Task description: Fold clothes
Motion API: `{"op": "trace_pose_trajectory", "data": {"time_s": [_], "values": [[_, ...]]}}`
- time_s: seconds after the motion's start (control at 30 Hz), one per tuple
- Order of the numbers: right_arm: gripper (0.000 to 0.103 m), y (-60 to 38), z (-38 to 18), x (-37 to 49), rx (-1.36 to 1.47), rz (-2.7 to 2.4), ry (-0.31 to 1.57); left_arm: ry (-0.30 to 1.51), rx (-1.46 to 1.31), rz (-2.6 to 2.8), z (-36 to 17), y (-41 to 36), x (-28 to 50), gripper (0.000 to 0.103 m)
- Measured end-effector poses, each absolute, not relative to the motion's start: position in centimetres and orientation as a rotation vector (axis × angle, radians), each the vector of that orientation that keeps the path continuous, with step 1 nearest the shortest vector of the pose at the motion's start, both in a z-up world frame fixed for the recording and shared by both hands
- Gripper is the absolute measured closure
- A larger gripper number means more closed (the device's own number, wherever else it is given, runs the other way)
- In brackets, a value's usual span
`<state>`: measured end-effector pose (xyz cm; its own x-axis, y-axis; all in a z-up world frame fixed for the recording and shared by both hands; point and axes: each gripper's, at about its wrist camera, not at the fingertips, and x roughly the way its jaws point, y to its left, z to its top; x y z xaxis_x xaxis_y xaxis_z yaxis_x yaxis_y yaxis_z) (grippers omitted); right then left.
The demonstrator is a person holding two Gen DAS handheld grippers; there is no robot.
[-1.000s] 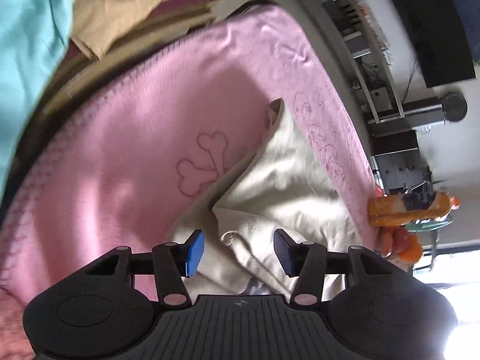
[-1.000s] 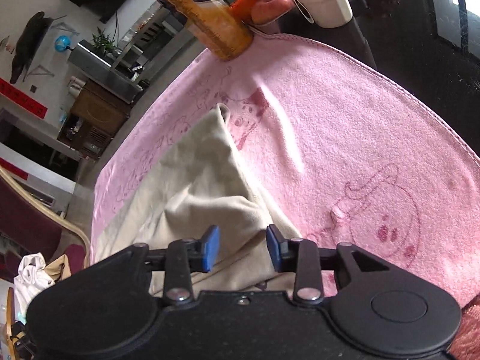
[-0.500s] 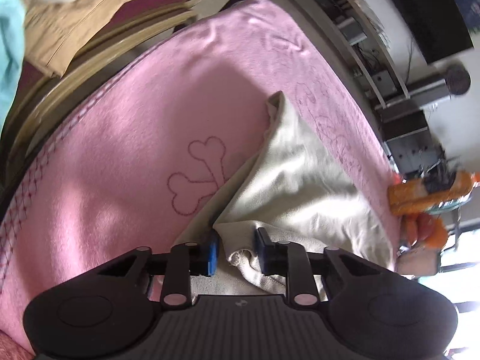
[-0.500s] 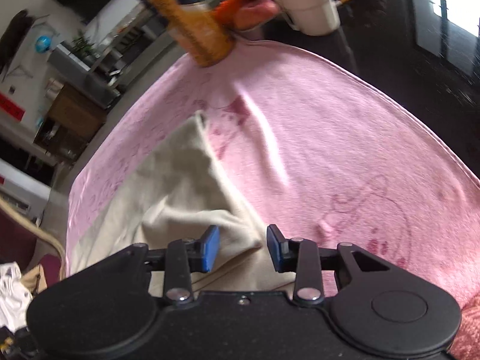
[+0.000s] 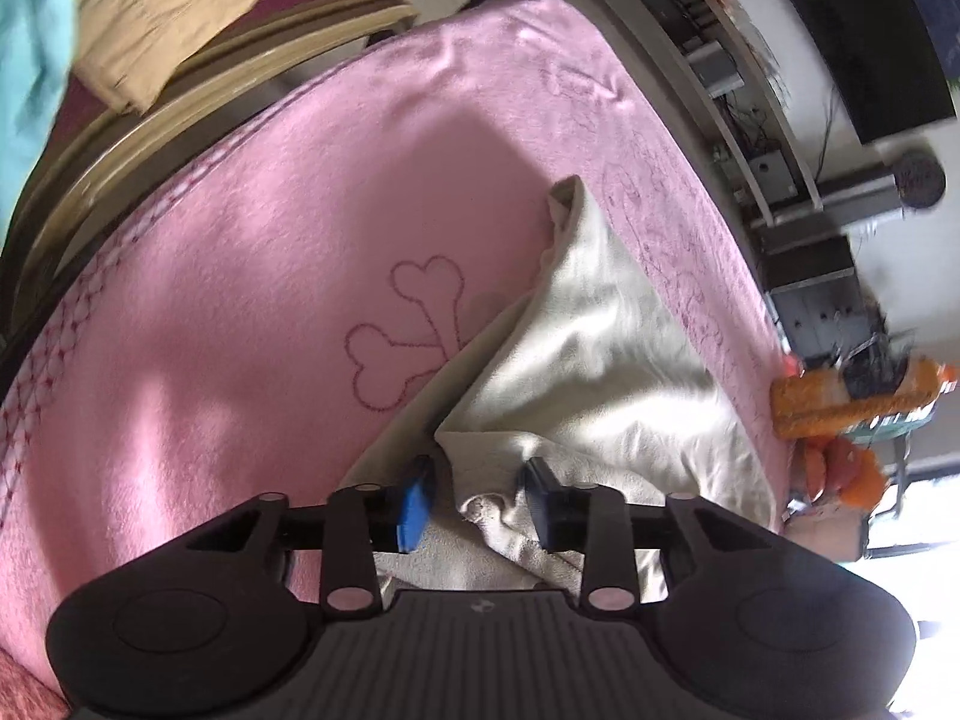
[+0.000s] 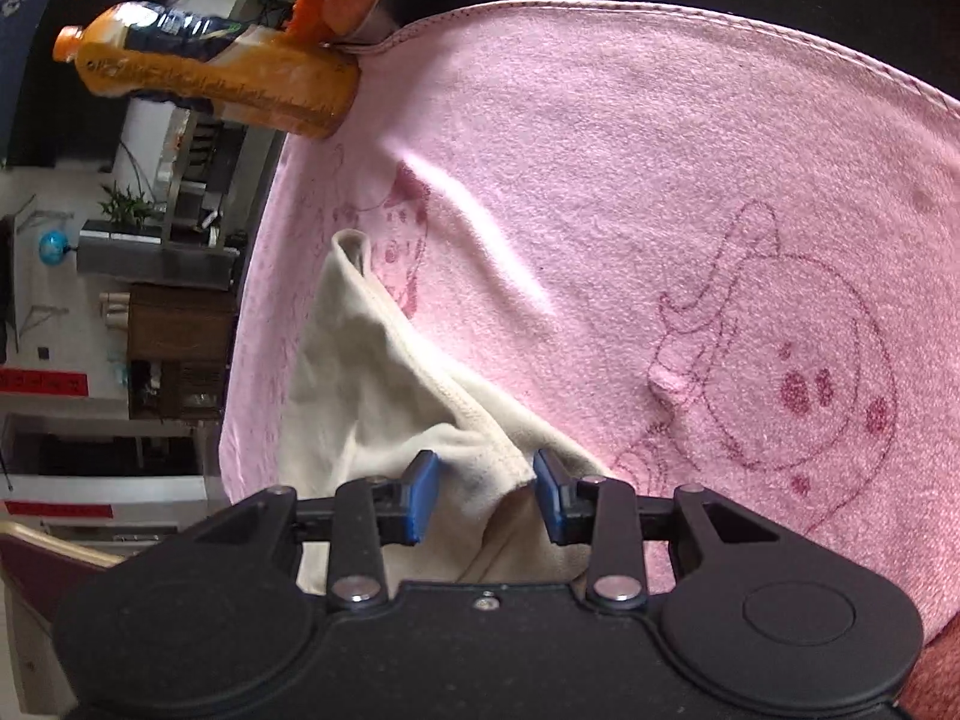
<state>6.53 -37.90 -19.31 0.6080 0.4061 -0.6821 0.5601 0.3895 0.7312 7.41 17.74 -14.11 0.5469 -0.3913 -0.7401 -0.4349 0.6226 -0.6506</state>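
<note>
cloth, cream and rumpled, lies on the pink towel that covers the counter, one corner trailing away from me. my left tongs are spread with a bunched fold between the pads, not yet pinched. my right tongs are spread too, straddling the stitched hem, so i judge both are set to grab the near edge together for a fold. an orange bottle stands at the towel's far edge, well clear of the cloth. tan and teal clothes wait beyond the towel; nothing blocks the fold.
</note>
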Motion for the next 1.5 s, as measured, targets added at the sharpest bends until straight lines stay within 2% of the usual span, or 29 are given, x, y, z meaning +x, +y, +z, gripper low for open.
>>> {"op": "trace_pose_trajectory", "data": {"time_s": [0.3,0.37,0.47,0.5,0.73,0.83,1.1,1.17,1.2,1.27,1.37,1.5], "values": [[0.071,-38.0,-19.3,6.7,1.245,-0.131,0.919,0.956,-1.076,0.0,-14.2,19.1,6.7,0.071],[0.093,-37.7,-19.1,7.0,1.193,-0.147,0.925,0.952,-1.063,0.005,-14.1,19.1,6.8,0.085],[0.094,-37.4,-18.6,6.9,1.133,-0.136,0.92,0.944,-0.995,0.014,-13.5,18.7,6.8,0.099],[0.094,-37.3,-18.1,6.9,1.115,-0.122,0.91,0.932,-0.962,0.008,-12.9,18.5,6.7,0.1],[0.095,-38.3,-13.8,5.2,1.218,0.046,0.829,0.784,-0.916,-0.11,-6.9,18.3,3.6,0.1],[0.095,-39.0,-12.5,4.2,1.193,0.028,0.847,0.83,-0.824,-0.05,-5.8,18.4,2.7,0.1],[0.097,-37.5,-15.8,2.6,0.888,-0.108,1.051,1.064,-0.467,0.101,-9.8,14.4,2.9,0.099],[0.097,-36.7,-16.0,2.9,0.81,-0.126,1.082,1.099,-0.376,0.121,-10.7,13.3,3.4,0.096],[0.097,-36.3,-15.9,3.1,0.76,-0.138,1.092,1.105,-0.334,0.136,-10.8,12.9,3.5,0.095],[0.091,-35.6,-15.6,3.3,0.679,-0.165,1.1,1.105,-0.255,0.174,-10.7,12.3,3.6,0.083],[0.087,-35.7,-13.9,3.2,0.676,-0.149,1.055,1.04,-0.151,0.231,-8.4,11.8,2.8,0.088],[0.087,-34.5,-9.4,4.2,0.605,-0.061,0.989,0.964,-0.163,0.104,-4.8,10.9,3.4,0.085]]}}
